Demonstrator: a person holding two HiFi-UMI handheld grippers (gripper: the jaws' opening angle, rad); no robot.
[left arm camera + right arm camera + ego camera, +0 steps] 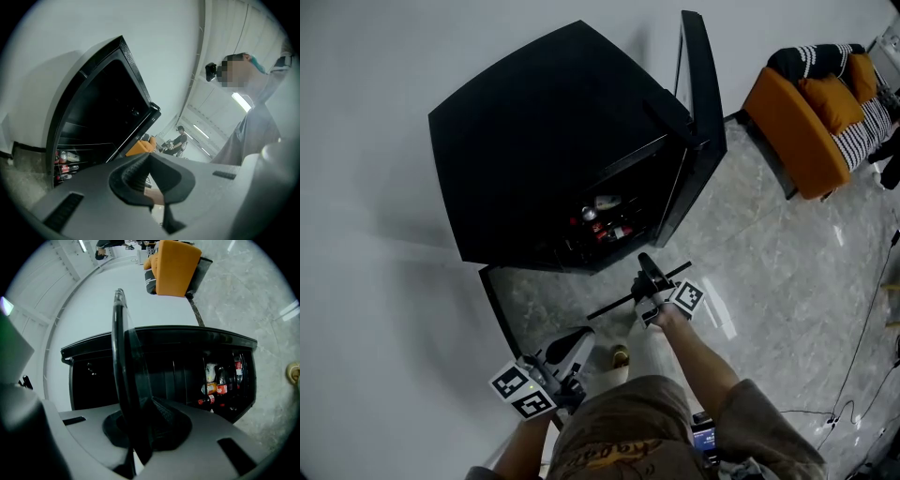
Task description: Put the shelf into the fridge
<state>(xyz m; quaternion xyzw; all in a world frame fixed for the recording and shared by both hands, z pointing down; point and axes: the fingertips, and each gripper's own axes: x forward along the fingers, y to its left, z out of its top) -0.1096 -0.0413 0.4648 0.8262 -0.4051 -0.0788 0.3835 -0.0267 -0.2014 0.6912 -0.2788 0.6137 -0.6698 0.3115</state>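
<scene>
- Currently your right claw is clamped on the shelf. The right gripper view shows both jaws pressed onto its dark rim, with the pane running up and away from the claw, edge-on.
- The shelf is a thin, glass-like panel with a dark frame. In the head view it sticks out on both sides of the right claw, more toward your left, in the air above the floor.
- From above it reads as a thin line, so it is probably held on edge rather than flat.
- Your left claw sits low and close to your body, apart from the shelf. The left gripper view shows its jaws together with nothing between them.
- The fridge is just ahead of the right claw, with its door swung open to that claw's right. The interior is dark, and bottles sit on the bottom level ahead of the claw.
- Progress: the pickup is done and the shelf faces the opening. It is outside the cabinet and not touching the fridge, so insertion has not begun.
- Left to do, as I read it: turn the panel flat, line it up with a free level above the bottles, slide it in and let go. I can't make out the side rails in the dark.
- Risk: one claw on a wide panel may let it tip, so your free left claw could steady the far end.
</scene>
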